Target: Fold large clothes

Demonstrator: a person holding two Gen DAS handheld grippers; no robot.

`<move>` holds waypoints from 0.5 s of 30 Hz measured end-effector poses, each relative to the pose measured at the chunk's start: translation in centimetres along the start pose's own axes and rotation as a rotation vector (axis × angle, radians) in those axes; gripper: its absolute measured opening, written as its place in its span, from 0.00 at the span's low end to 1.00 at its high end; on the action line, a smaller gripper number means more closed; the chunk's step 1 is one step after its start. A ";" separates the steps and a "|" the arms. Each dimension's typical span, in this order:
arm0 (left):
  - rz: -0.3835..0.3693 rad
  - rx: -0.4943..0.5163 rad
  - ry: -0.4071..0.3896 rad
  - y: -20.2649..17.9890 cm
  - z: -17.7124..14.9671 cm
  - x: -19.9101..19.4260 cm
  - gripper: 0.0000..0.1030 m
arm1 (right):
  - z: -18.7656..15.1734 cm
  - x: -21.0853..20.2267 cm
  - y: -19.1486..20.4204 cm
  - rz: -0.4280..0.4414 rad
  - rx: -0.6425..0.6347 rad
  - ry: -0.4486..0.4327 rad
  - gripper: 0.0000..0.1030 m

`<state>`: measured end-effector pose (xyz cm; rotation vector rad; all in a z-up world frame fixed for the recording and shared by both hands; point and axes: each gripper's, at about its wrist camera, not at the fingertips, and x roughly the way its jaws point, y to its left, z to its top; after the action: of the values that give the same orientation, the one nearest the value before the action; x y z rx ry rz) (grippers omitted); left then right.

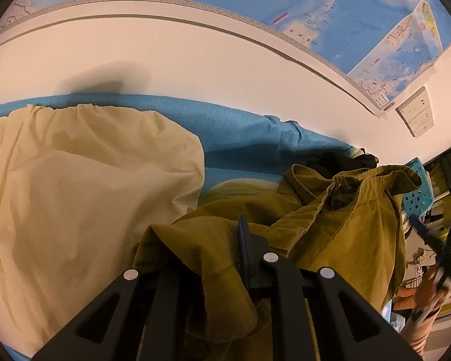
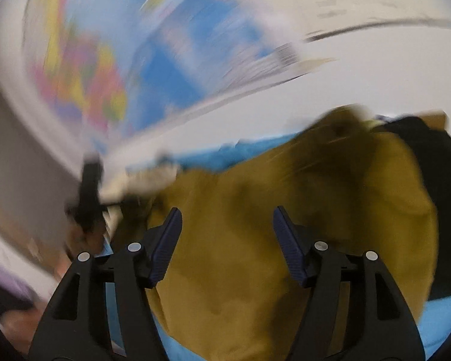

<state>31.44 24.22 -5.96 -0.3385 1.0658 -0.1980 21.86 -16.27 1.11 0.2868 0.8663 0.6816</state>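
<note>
left gripper (image 1: pixel 225 249): black two-finger tool, tilted steeply down, jaws clamped on a fold of the olive-green cotton garment (image 1: pixel 330 228); cloth drapes over the left finger and hides it.
right gripper (image 2: pixel 227 246): jaws apart, nothing between the ribbed dark-blue pads (image 2: pixel 165 249); aimed down over the olive cloth, not touching it; this view is heavily motion-blurred.
olive garment: bunched on the blue bed sheet (image 1: pixel 225 123), right of the cream pillowcase (image 1: pixel 84 192), collar end toward the wall-side edge of the bed.
pillowcase: lying on the sheet's left part, touching the olive cloth at its right edge.
black garment (image 1: pixel 345 159): behind the olive one, near the wall-side edge.
wall: paper world map (image 1: pixel 285 3) above the bed.
</note>
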 end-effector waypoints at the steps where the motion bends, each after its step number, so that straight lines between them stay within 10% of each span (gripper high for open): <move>1: -0.001 -0.001 0.001 0.0 0.0 -0.1 0.11 | -0.6 1.6 1.7 -0.033 -0.070 0.027 0.61; 7: 0.001 0.009 0.000 -0.2 0.1 -0.4 0.12 | -2.4 7.8 5.9 -0.129 -0.248 0.110 0.60; 10: -0.024 -0.002 0.006 -0.1 0.1 -0.7 0.13 | -2.4 9.9 5.5 -0.213 -0.279 0.127 0.08; 15: -0.152 0.023 -0.032 -0.6 -0.5 -3.2 0.21 | -1.9 10.9 2.5 -0.202 -0.177 0.137 0.02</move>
<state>29.51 24.63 -3.36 -0.4013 1.0058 -0.3390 24.28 -7.35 -5.45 -0.0072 0.9445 0.5890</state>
